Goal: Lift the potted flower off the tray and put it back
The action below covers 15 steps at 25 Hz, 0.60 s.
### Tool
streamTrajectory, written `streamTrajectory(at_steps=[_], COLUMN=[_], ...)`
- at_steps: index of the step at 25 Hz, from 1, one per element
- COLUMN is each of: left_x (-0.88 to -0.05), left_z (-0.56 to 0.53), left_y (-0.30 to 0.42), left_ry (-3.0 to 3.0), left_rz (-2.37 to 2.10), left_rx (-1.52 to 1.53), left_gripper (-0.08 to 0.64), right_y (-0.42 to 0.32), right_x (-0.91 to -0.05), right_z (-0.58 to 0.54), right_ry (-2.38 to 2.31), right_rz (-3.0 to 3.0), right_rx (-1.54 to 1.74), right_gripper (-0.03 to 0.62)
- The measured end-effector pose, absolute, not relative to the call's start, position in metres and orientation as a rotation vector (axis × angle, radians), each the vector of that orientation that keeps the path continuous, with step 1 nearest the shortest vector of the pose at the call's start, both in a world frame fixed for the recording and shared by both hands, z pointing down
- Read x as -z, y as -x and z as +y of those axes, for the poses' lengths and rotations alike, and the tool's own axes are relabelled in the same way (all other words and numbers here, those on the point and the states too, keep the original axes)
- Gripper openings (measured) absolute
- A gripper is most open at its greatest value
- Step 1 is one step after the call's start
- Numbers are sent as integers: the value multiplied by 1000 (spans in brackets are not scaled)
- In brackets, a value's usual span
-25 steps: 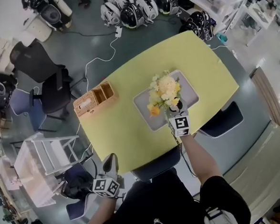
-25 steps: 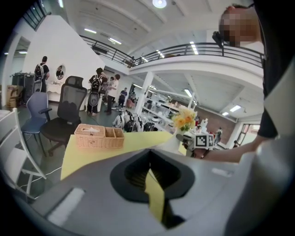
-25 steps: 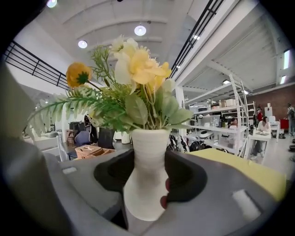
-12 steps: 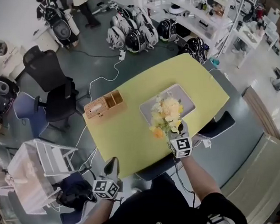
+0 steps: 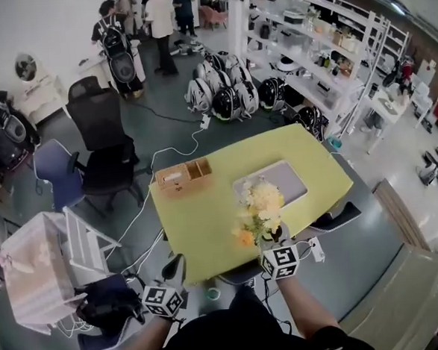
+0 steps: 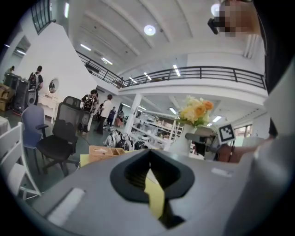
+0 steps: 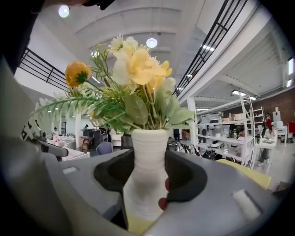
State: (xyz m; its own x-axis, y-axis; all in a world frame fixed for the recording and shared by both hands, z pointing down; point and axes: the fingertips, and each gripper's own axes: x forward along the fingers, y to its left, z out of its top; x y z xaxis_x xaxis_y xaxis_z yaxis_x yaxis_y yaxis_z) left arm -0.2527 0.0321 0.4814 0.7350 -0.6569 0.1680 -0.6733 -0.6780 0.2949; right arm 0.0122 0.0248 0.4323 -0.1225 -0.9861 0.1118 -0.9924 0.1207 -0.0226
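Head view: potted flower [image 5: 257,209] held clear of the tray [image 5: 288,179]

My right gripper [image 7: 147,182] clamps the flower's white ribbed vase [image 7: 146,152] and holds it upright in the air, over the near edge of the yellow table [image 5: 200,224]. The grey tray lies beyond it. My left gripper [image 6: 148,171] hangs off the table's corner, jaws pressed together, empty.

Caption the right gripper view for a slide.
Right hand-held gripper clamped on a white vase of yellow flowers, upright.
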Motion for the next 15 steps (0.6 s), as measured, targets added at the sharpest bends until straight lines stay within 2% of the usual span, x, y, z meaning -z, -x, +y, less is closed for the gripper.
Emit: streamTrajectory(at_steps=[10,15], left_x=[-470,-461], left_z=[96,124], left_y=[345,369], left_ry=[-2609,-2618], left_rz=[-1069,-1066], left_rx=[-24,-11], left_gripper=[6,7], right_y=[98,131], right_x=[-409,-400], right_z=[108,142], right_ry=[-1953,-1937], right_rz=[-2382,-2405], right_rx=[-140,-159], right_gripper=[212,212])
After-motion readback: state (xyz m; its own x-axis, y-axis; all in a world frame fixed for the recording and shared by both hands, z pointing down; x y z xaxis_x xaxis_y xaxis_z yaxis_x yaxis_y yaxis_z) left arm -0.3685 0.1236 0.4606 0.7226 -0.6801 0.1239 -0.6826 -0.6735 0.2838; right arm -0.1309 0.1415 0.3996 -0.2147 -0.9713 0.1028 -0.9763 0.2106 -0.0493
